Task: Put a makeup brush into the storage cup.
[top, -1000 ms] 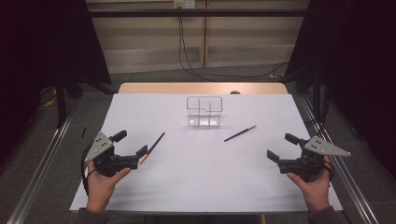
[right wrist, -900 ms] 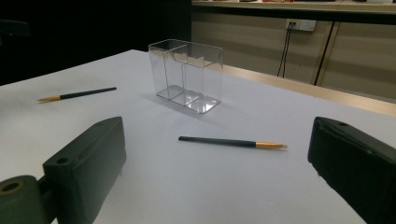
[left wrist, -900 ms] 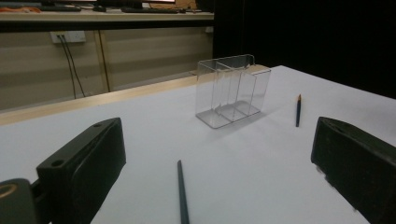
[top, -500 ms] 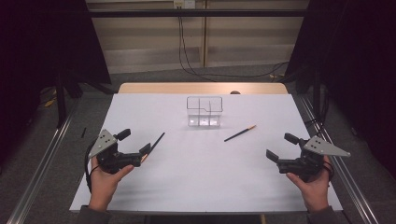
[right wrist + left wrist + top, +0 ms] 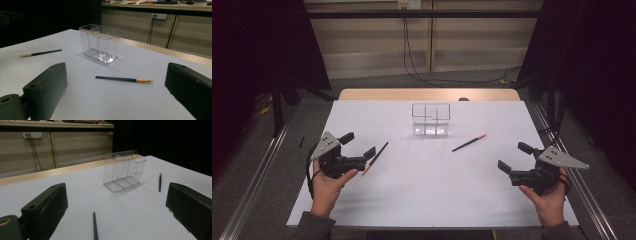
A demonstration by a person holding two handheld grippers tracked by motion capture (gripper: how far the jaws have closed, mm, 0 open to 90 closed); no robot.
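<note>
Two pencils lay apart on the table [image 5: 422, 200]: from above, the near pencil [image 5: 376, 157] ran diagonally beside the released left gripper [image 5: 360, 145], and in that gripper's view it apparently pointed away between the spread jaws.

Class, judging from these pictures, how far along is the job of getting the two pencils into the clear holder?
Nothing is done: the clear holder is empty. In hand: the open left hand-held gripper is at the left pencil, not gripping. Left: the right pencil lies untouched; the right hand-held gripper is open, away from it.
</note>
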